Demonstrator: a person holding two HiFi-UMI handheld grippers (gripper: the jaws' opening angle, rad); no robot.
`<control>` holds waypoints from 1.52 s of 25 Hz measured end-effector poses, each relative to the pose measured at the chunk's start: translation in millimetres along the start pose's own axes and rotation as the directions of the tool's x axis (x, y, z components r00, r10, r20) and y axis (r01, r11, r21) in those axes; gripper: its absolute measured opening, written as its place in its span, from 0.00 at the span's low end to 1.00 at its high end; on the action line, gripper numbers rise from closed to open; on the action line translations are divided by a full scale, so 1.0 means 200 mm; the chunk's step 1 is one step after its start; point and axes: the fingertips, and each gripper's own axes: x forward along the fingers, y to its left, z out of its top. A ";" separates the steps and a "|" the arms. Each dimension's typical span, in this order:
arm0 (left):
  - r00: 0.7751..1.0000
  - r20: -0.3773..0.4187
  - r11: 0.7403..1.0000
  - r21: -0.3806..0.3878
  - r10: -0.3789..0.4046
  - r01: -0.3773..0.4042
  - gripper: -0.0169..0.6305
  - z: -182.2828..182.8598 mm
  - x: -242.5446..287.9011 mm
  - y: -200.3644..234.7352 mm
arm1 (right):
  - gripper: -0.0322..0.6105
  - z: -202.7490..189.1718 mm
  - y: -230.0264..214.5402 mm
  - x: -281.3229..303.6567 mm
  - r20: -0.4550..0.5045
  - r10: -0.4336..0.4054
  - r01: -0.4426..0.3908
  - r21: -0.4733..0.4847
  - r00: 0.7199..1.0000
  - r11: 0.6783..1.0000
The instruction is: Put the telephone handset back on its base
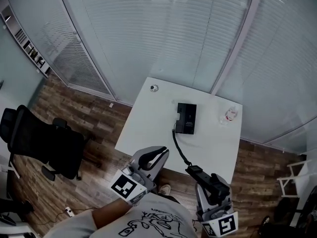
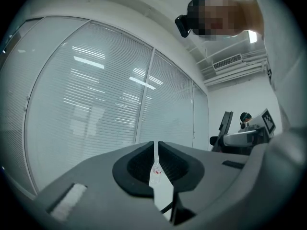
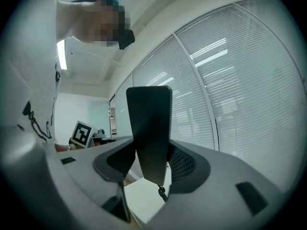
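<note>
Plainly, the step in hand is the carry. The right gripper pinches the telephone handset between its jaws, out past the near edge of the white table, and the handset is not yet on its base.

In the right gripper view the handset stands as a dark slab clamped between the two pads. Its upper end rises toward 12 o'clock well above the jaws, and the cord leaves its lower end at about 5 o'clock. In the head view that cord runs from the handset toward 11 o'clock and meets the base at its left side.

The base lies on the table at about 12 o'clock from the held handset, well apart from it. A clear plastic bottle stands at 3 o'clock from the base, apart from it.

The left gripper hangs at 9 o'clock from the right one, with its jaws pressed together to a hairline slit and nothing between them.

The next move probably calls for bringing the handset forward over the table and lining its long axis up with the base's cradle. Then it would be lowered until it seats before the jaws spread. The cord needs slack so it neither drags the base nor gets trapped under the handset.
</note>
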 end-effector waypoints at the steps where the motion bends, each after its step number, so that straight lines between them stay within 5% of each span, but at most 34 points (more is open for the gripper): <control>1: 1.000 0.006 1.000 -0.002 0.001 -0.001 0.07 0.01 0.02 0.04 | 0.36 0.00 -0.01 0.04 -0.004 0.000 0.000 -0.001 1.000 1.000; 13: 0.999 -0.016 0.998 -0.037 -0.043 0.042 0.07 -0.01 0.21 0.52 | 0.36 -0.03 -0.11 0.57 -0.062 -0.052 0.051 -0.030 0.997 0.998; 26: 0.968 -0.130 0.975 0.022 -0.215 0.220 0.08 -0.23 0.43 0.71 | 0.36 -0.09 -0.19 0.91 -0.113 -0.156 0.150 -0.057 0.981 0.987; 28: 0.946 -0.158 0.956 0.034 -0.284 0.292 0.17 -0.32 0.46 0.66 | 0.36 -0.10 -0.21 0.92 -0.120 -0.163 0.158 -0.048 0.979 0.986; 31: 0.880 -0.227 0.902 0.015 -0.417 0.431 0.35 -0.52 0.48 0.55 | 0.36 -0.12 -0.25 0.92 -0.136 -0.167 0.163 -0.037 0.977 0.986; 38: 0.773 -0.366 0.836 -0.026 -0.518 0.548 0.36 -0.94 0.58 0.40 | 0.36 -0.23 -0.35 0.98 -0.192 -0.140 0.147 0.024 0.971 0.989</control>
